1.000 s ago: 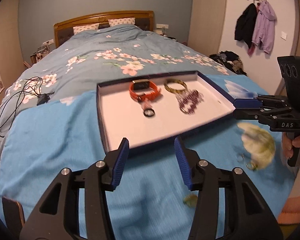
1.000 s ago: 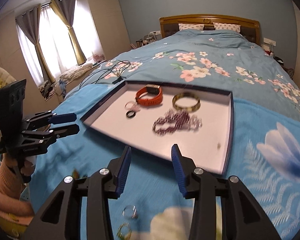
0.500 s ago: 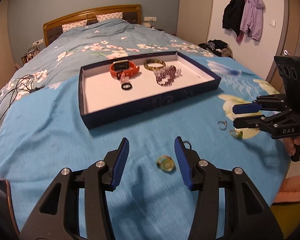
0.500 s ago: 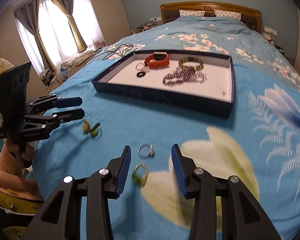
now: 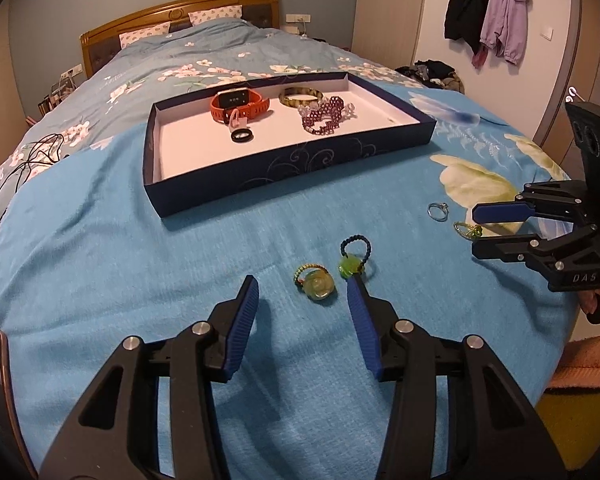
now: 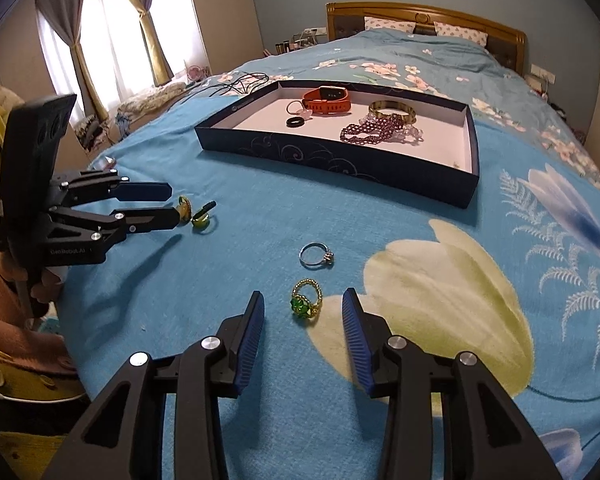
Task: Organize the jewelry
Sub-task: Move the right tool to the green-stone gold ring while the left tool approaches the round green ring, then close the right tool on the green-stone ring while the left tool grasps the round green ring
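Observation:
A dark blue tray (image 5: 292,168) on the blue blanket holds an orange watch (image 5: 238,104), a gold bangle (image 5: 300,95), a purple bead bracelet (image 5: 324,116) and a black ring (image 5: 242,135). My left gripper (image 5: 302,292) is open and low over a yellow-stone ring (image 5: 318,285); a green-stone beaded ring (image 5: 354,258) lies by its right finger. My right gripper (image 6: 302,310) is open around a gold ring with a green stone (image 6: 305,303). A silver ring (image 6: 316,255) lies just beyond it. The tray also shows in the right wrist view (image 6: 340,160).
The bed's far part has a floral duvet (image 5: 220,60) and a wooden headboard (image 5: 180,12). Black cables (image 5: 16,176) lie at the left edge. Jackets hang on the wall (image 5: 488,12) at right. Curtained windows (image 6: 112,40) are to the left.
Both grippers have pulled back from the tray and dropped low towards the blanket, so the loose rings now lie between or beside their open fingers.

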The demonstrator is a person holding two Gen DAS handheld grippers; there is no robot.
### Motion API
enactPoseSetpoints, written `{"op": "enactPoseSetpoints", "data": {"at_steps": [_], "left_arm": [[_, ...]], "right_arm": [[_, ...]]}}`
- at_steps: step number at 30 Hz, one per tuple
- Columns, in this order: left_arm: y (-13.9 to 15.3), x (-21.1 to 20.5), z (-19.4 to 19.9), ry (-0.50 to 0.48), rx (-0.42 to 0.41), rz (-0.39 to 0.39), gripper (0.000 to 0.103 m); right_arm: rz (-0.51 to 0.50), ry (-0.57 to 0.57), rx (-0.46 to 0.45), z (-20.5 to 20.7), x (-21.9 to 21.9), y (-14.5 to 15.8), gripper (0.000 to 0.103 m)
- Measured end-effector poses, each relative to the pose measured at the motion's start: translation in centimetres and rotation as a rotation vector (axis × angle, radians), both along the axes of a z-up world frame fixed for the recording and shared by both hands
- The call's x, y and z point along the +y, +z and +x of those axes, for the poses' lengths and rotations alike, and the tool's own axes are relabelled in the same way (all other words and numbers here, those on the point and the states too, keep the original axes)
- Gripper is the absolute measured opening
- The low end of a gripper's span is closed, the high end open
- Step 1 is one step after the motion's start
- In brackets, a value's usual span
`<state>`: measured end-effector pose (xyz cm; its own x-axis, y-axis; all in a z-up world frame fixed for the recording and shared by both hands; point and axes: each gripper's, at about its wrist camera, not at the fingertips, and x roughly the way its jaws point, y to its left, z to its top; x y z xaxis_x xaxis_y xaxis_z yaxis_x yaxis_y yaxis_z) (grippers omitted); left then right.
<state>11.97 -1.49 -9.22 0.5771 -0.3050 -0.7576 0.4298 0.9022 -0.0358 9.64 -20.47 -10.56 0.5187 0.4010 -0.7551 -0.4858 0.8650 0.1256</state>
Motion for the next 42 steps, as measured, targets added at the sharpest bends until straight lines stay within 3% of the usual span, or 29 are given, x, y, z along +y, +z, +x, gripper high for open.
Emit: {"op": "enactPoseSetpoints", "data": {"at_steps": [8, 16, 42], "left_arm": [[-0.4, -0.5, 0.4, -0.015, 0.023, 0.000, 0.037], [-0.5, -0.9, 0.4, -0.018, 0.023, 0.004, 0.019], [1.2, 0.1, -0.1, 0.008, -0.021, -0.049, 0.019]], "right_arm": [[-0.023, -0.013, -0.027, -0.6, 0.2, -0.1, 0.026], [-0.016, -0.007, -0.030, -0.7, 0.1, -0.2, 0.011], [0.089, -0.020, -0.086, -0.2, -0.5, 2.3, 0.009]]}}
